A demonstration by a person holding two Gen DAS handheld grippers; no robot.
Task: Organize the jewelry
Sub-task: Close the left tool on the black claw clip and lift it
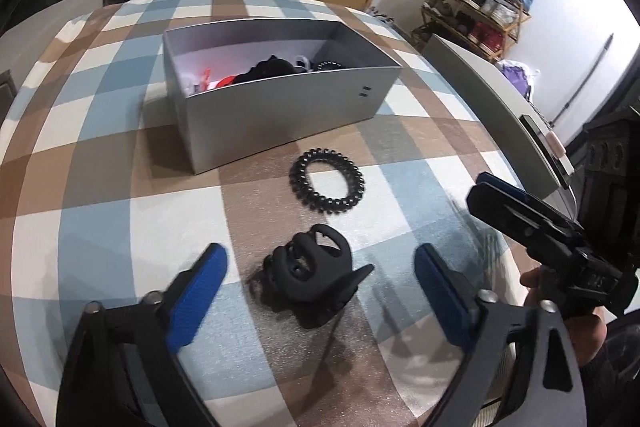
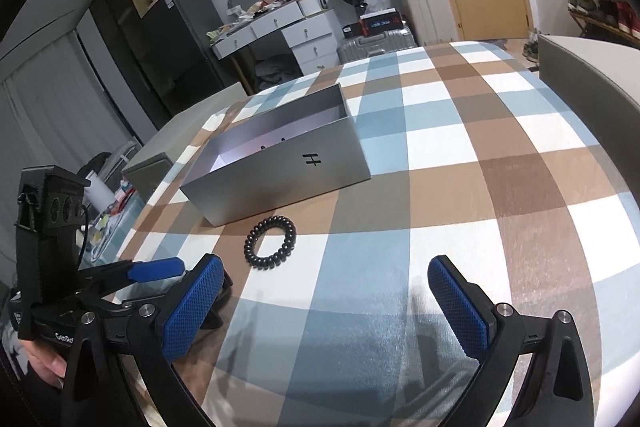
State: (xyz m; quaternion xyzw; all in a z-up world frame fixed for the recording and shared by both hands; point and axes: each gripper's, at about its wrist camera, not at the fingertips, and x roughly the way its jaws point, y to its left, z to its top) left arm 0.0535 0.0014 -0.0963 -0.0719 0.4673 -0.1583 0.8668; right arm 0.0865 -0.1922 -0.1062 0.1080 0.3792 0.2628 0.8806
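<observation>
Both tongs stand wide with nothing pressed between their blue pads. Left gripper [image 1: 320, 271] hangs low over the checked tablecloth [image 1: 100, 227], its 2 pads flanking the black claw clip [image 1: 316, 287], which lies on the cloth midway between them, touching neither; clear cloth shows on each side of the clip. Right gripper [image 2: 324, 291] also points down at the cloth, pads spread, only bare check pattern between them; in the left wrist view its black body enters from the right edge, beside and slightly beyond the left gripper's right pad. Largest item on the table: 1 open silver box [image 1: 280, 107], set beyond both grippers, long side facing them, a small dark mark on that face. Inside it, partly hidden by the near wall, sit several dark and red pieces; cannot tell exactly what each is. Between box and clip lies 1 black spiral hair tie [image 1: 327, 181], flat on the cloth, near the box's front wall but not touching it, and apart from the clip. From the right wrist view the same tie [image 2: 271, 242] lies ahead of the right gripper's left pad, outside the jaws.
</observation>
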